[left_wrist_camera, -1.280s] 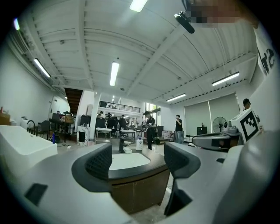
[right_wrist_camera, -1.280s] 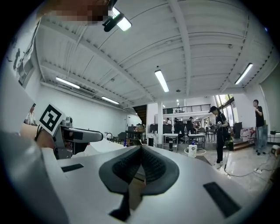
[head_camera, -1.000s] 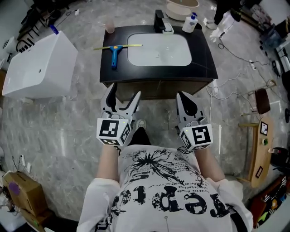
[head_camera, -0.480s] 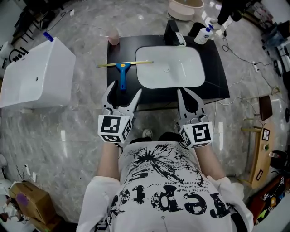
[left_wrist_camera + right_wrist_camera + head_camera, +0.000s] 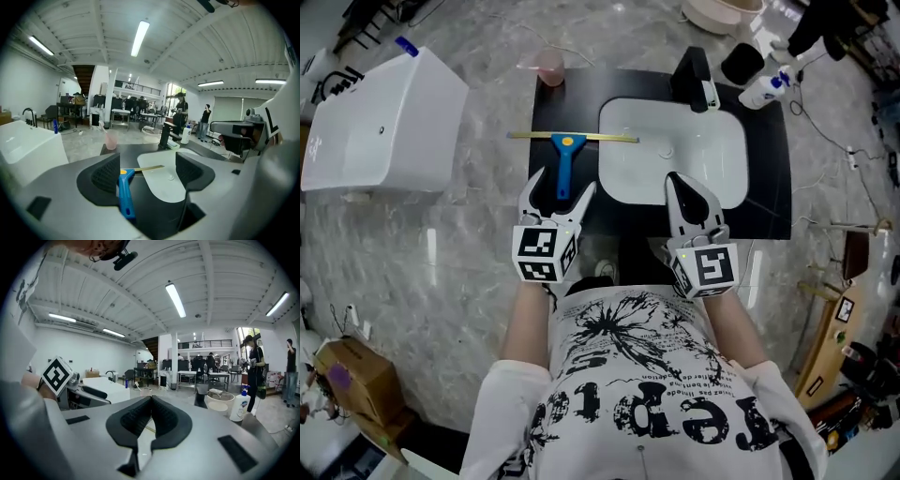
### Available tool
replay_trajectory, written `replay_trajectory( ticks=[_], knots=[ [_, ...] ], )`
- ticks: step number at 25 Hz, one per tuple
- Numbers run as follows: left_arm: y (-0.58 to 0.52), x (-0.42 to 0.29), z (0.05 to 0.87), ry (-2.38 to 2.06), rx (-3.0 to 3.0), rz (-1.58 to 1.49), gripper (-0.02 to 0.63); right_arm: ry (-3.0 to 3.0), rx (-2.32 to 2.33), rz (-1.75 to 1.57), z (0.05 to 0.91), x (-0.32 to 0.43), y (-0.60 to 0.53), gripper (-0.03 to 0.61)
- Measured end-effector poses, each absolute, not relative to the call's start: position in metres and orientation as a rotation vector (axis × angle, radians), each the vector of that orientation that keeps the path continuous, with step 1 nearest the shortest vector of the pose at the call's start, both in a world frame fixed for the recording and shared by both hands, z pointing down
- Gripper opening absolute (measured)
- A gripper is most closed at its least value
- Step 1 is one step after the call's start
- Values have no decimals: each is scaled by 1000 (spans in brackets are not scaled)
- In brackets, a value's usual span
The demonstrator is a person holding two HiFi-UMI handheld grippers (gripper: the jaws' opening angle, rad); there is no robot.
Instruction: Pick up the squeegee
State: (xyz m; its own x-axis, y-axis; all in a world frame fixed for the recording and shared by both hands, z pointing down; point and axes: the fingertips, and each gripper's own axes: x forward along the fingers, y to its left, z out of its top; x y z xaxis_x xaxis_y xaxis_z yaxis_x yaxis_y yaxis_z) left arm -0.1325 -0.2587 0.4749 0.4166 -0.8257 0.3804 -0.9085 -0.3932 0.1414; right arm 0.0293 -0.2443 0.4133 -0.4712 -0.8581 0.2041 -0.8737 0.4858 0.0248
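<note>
The squeegee (image 5: 567, 152) has a blue handle and a long yellowish blade. It lies flat on the black counter (image 5: 769, 202), left of the white basin (image 5: 727, 155), handle toward me. My left gripper (image 5: 561, 192) is open, and its jaws hover just short of the handle's near end. In the left gripper view the blue squeegee (image 5: 124, 194) shows between the two spread jaws of the left gripper (image 5: 146, 176). My right gripper (image 5: 682, 189) is shut and empty over the basin's front edge. Its jaws meet in the right gripper view, right gripper (image 5: 150, 409).
A black faucet (image 5: 692, 67) stands behind the basin, with a white pump bottle (image 5: 766, 91) at the right and a pink cup (image 5: 549, 66) at the counter's back left. A white bathtub (image 5: 380, 122) sits on the floor to the left. Cables lie on the floor at right.
I have stepped closer to the counter. Both grippers moved forward, from over the floor to over the counter's front edge; the left gripper now points at the squeegee handle.
</note>
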Motion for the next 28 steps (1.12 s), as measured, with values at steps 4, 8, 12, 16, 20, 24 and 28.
replay_trajectory(
  ticks=[4,8,12,16,20,24,28],
  knots=[
    [-293,-144,522,-1507,2207,451,357,-2542,1379,176,443,20,-295,14],
    [-316,-152,577,-1491,2048,576,357,-2537,1282,251,480,15,-333,14],
    [-346,-157,621,-1469,1959,680,357,-2522,1233,294,511,15,-370,14],
    [-362,-169,643,-1490,1835,697,356,-2504,1189,336,532,14,-391,14],
    [-370,-166,658,-1480,1759,698,356,-2486,1181,363,544,21,-405,14],
    [-376,-174,665,-1532,1731,811,276,-2483,1183,372,547,22,-416,14],
    [-376,-176,663,-1528,1759,842,251,-2473,1178,379,549,21,-414,14]
  ],
)
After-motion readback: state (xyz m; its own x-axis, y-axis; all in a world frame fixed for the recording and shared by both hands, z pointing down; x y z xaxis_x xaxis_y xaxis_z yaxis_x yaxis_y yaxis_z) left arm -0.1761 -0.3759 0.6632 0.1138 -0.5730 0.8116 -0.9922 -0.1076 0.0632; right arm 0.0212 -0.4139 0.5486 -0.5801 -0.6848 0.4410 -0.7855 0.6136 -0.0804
